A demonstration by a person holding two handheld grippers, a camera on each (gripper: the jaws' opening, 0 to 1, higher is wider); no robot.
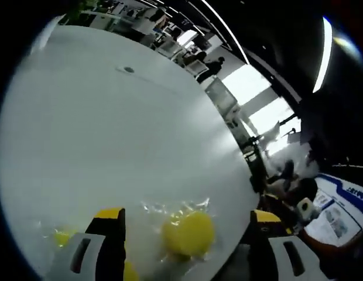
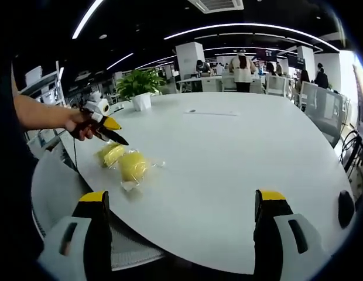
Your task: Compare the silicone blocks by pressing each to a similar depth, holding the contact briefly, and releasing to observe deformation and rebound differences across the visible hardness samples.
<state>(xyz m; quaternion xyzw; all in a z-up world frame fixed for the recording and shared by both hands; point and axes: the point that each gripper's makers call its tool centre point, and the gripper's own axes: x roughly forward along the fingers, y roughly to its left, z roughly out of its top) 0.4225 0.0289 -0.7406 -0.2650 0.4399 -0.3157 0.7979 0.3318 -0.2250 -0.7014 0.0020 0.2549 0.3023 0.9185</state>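
In the right gripper view, my right gripper (image 2: 184,225) stands nearest, its two yellow-tipped jaws spread wide and holding nothing, poised at the near edge of the round white table (image 2: 240,158). Beyond them, close to the table's left edge, lie two yellow silicone blocks in clear wrapping: the rounder block (image 2: 133,165) is the closer one, and the longer block (image 2: 110,154) lies just beside it, slightly farther and nearer the edge. Above the longer block my left hand (image 2: 82,124) holds the left gripper (image 2: 114,136), its dark jaws pointing down toward the blocks without touching them; from this angle they appear drawn together, though I cannot tell for certain. In the left gripper view, the same gripper's own jaws (image 1: 187,225) rise well apart, with the rounder block (image 1: 189,233) lying between them on the table in its crinkled wrapping and no contact visible; a second patch of yellow (image 1: 62,236) shows just outside the left jaw. The table's bare surface (image 1: 111,129) runs on past the blocks. At its far edge in the right gripper view stands a potted plant (image 2: 139,85), and farther back, chairs (image 2: 319,105) flank the right edge, with people (image 2: 243,69) standing among the desks beneath ceiling light strips.
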